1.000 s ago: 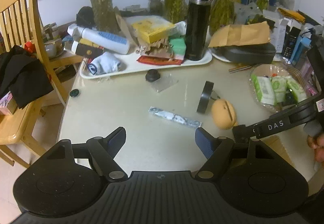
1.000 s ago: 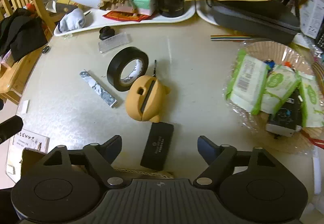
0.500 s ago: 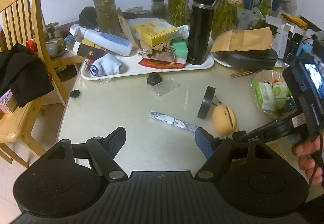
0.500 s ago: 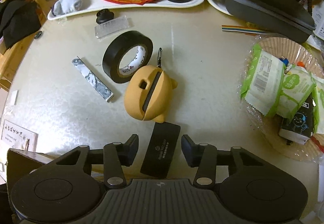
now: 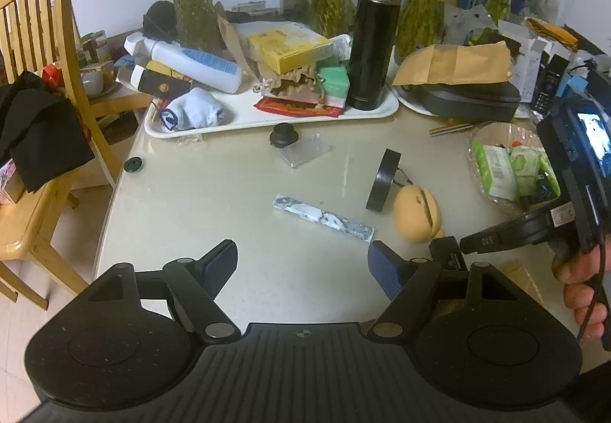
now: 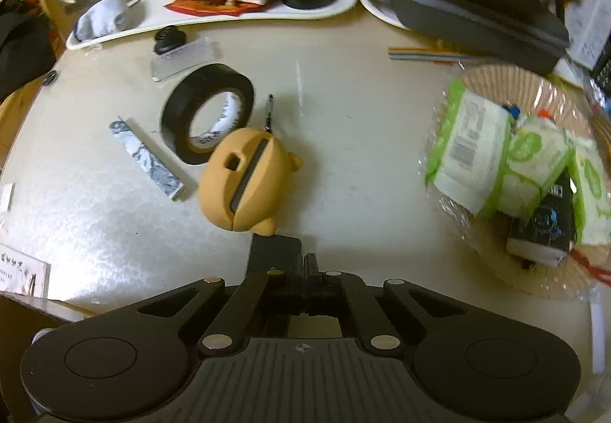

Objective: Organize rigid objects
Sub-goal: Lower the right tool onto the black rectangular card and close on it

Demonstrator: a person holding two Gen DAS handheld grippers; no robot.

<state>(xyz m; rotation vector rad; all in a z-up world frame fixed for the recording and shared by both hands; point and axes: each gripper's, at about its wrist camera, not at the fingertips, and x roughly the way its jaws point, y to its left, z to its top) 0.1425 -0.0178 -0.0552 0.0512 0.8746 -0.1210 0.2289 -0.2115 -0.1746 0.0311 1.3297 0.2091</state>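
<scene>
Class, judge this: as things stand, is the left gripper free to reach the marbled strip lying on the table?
Probably yes. The left gripper is open and holds nothing, and only bare table lies between it and the marbled strip; the tape roll stands beyond it.

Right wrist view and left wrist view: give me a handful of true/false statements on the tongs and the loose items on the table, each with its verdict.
1. The right tongs are shut on the small black case. True.
2. The left tongs grip the marbled bar. False: they are open, over bare table, and the bar lies beyond them.
3. The black tape roll lies on the white tray. False: it is on the table, beside the orange silicone case.
4. The black thermos stands upright on the tray. True.
5. The wet-wipe packs sit in the wrapped basket. True.
</scene>
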